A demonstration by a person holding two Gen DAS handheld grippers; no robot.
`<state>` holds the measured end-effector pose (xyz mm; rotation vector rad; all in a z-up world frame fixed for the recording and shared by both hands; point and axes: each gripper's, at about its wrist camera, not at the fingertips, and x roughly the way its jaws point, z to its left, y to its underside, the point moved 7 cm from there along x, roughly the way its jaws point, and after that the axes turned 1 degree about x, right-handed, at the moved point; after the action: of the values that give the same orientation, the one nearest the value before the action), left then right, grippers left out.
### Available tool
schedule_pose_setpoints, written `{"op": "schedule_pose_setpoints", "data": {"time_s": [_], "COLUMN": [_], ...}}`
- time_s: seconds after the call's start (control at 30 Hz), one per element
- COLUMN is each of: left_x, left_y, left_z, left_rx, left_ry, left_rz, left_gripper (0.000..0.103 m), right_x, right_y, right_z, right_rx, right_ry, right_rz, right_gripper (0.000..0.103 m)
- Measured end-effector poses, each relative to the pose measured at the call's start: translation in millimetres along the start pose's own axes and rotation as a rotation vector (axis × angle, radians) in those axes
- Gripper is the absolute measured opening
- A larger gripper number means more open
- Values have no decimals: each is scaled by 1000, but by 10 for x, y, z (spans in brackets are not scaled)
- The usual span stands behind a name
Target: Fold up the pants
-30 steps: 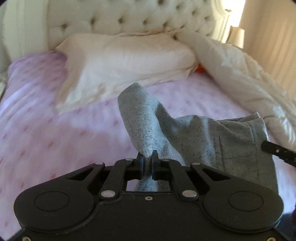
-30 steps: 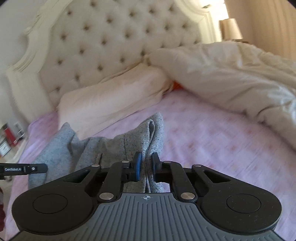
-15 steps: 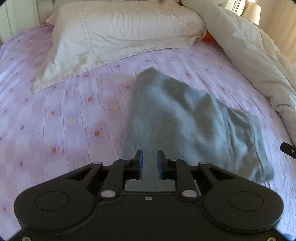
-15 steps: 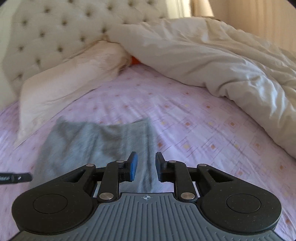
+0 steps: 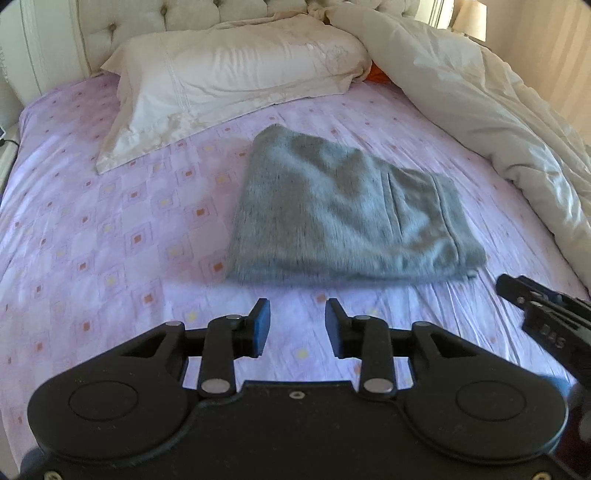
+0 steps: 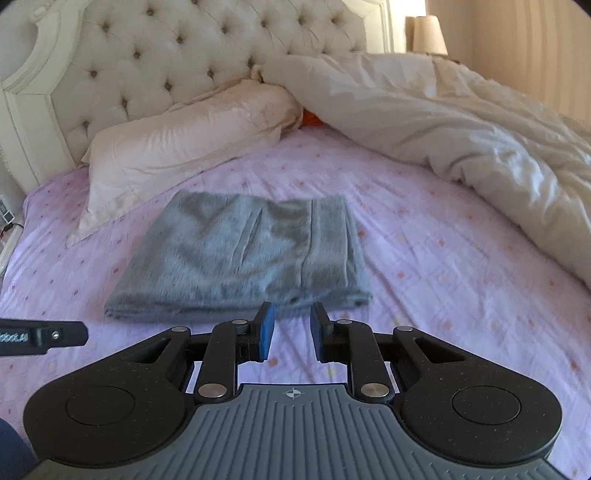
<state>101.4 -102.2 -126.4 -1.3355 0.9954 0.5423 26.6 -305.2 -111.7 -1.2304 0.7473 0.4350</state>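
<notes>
The grey pants [image 5: 343,214] lie folded into a flat rectangle on the purple patterned bed sheet [image 5: 110,229]; they also show in the right wrist view [image 6: 243,258]. My left gripper [image 5: 297,325] is open and empty, just short of the near edge of the pants. My right gripper [image 6: 291,328] is open and empty, close to the near right corner of the pants. Each gripper's tip shows at the edge of the other's view, the right one [image 5: 535,299] and the left one [image 6: 44,334].
A white pillow [image 5: 229,77] lies beyond the pants against the tufted headboard [image 6: 192,59]. A bunched white duvet [image 6: 461,122] covers the right side of the bed. A small orange item [image 6: 312,119] sits between pillow and duvet. A lamp [image 6: 426,35] stands behind.
Both grippers were shut on the raised pants a second ago. They have let go, opened and drawn back toward me; the pants now lie flat on the sheet.
</notes>
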Motion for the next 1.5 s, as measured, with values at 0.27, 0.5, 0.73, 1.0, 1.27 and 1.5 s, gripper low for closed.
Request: {"op": "schedule_pose_setpoints", "data": {"time_s": [0.27,0.5,0.73,1.0,1.27,1.5], "left_x": [-200,-228,-209,-185,-182,-184], "left_y": [209,272,284,294,291,287], "left_z": [123,237,245,203,157,151], "left_rx": [-40,-64,-54,-38,-28,-16], "left_ry": [-23,-43,-50,-48,-44,-44], "left_rz": [-39,-60,-66,-57,-56,-57], "left_gripper": [43,43,43,43,43,43], "right_x": [-58,-67,-47,-26,7,14], "right_y": [59,81,96,102,118,128], "right_z": [119,142,149,123,135,144], "right_rx": [-48,-51,-49,-30,-33,-29], "right_ry": [1,3,4,-6,-5,-7], "right_rz": [-21,-24,-12,-4,10,14], "right_gripper": [21,21,21,21,21,21]}}
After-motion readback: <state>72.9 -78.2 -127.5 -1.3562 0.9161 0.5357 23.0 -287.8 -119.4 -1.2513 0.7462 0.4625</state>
